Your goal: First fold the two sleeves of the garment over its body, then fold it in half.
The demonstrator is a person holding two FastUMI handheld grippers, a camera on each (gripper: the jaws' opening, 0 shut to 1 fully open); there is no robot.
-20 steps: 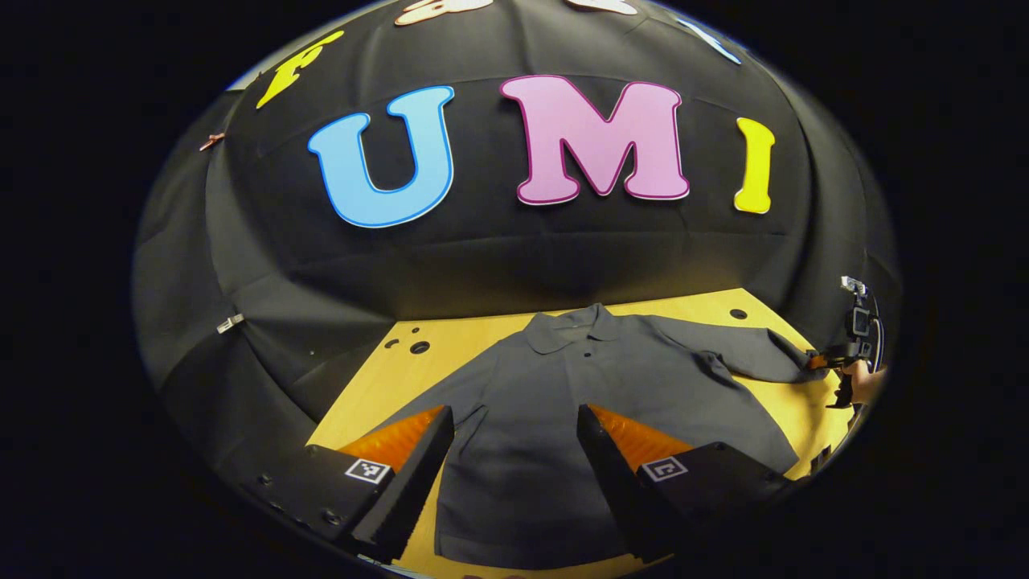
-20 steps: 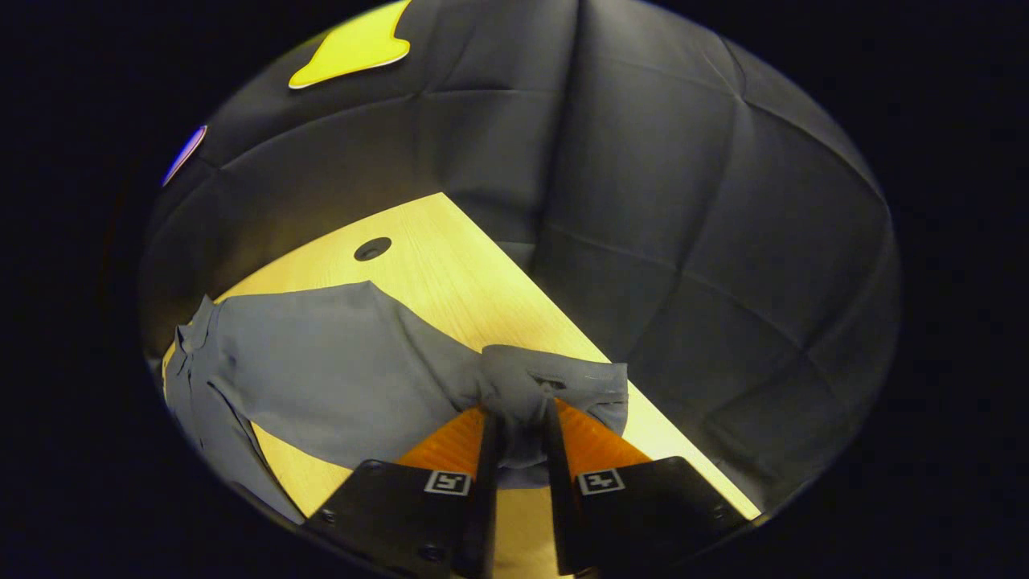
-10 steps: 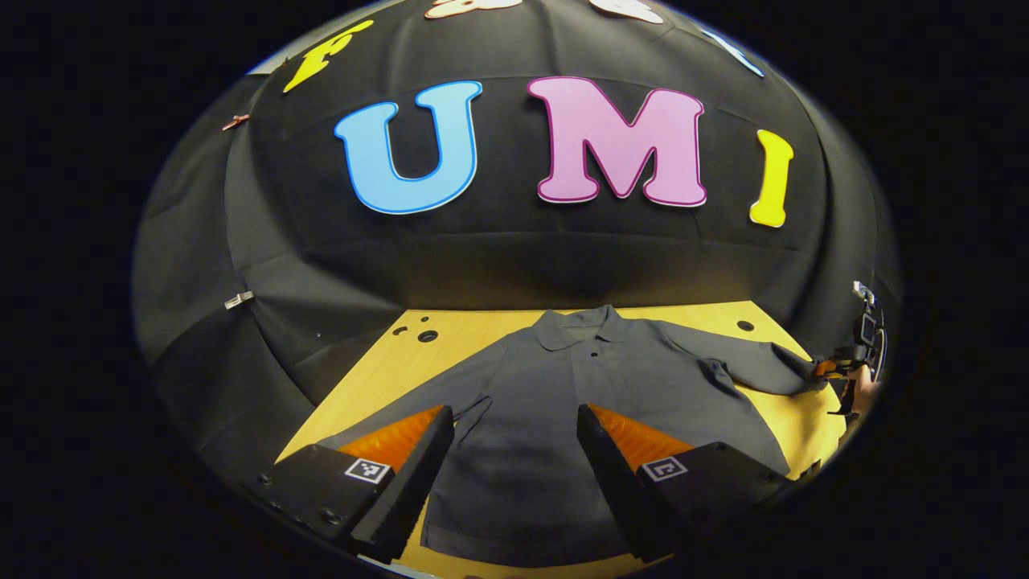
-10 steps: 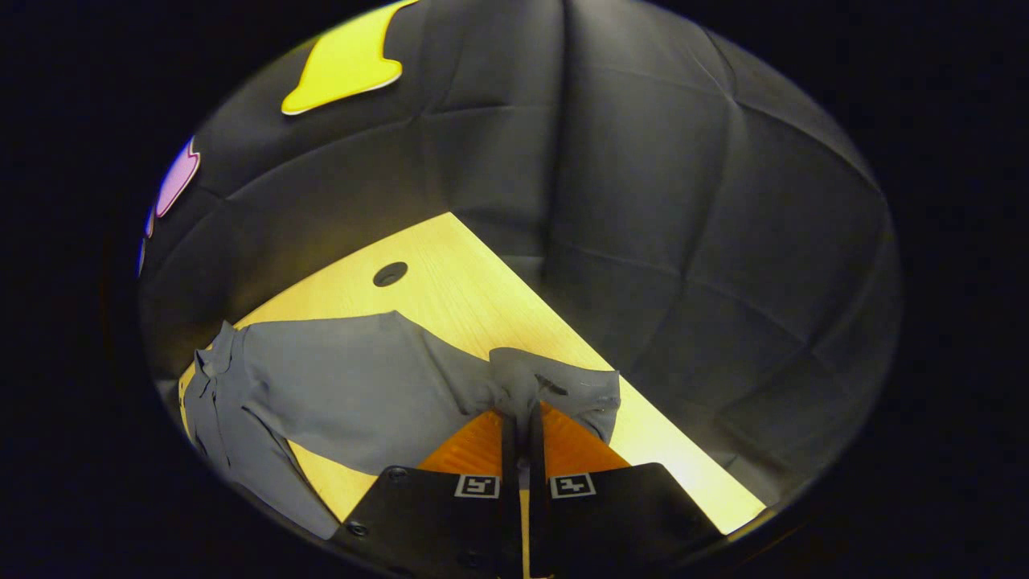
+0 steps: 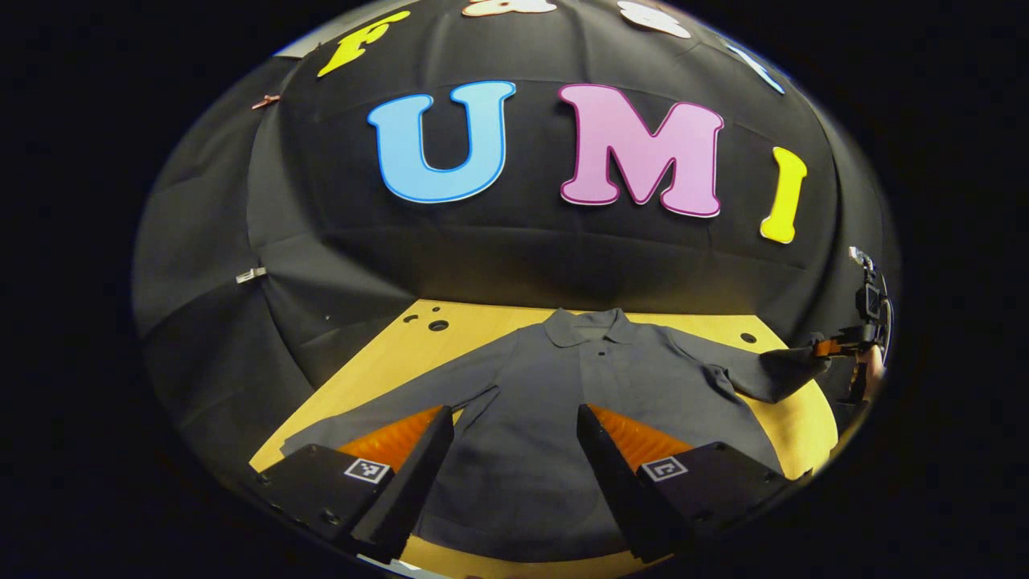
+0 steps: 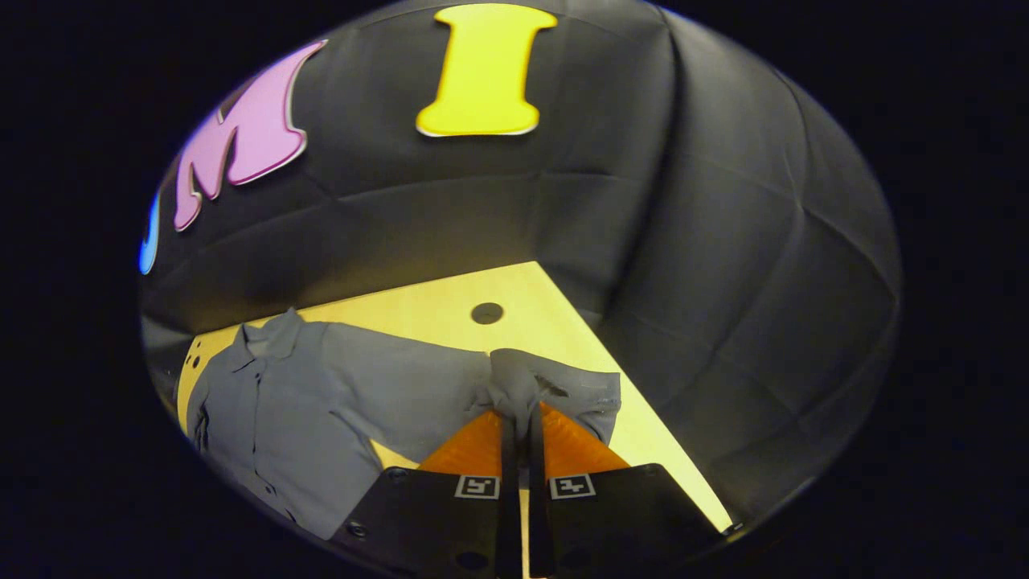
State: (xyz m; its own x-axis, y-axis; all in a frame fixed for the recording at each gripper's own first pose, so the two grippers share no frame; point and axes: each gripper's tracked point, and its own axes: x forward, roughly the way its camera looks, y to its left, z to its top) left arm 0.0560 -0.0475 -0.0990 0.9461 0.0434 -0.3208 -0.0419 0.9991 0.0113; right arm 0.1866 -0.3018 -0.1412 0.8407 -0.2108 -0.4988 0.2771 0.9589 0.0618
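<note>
Garment (image 5: 563, 418) sleeve cuff (image 6: 555, 390) pinched in right tool (image 6: 518, 418).

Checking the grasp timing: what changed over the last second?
The right gripper closed its fingers on the sleeve cuff and lifted it off the table, swinging toward the shirt body. The left gripper stayed open above the shirt, drifting slightly. The shirt body and other sleeve stayed flat.
</note>
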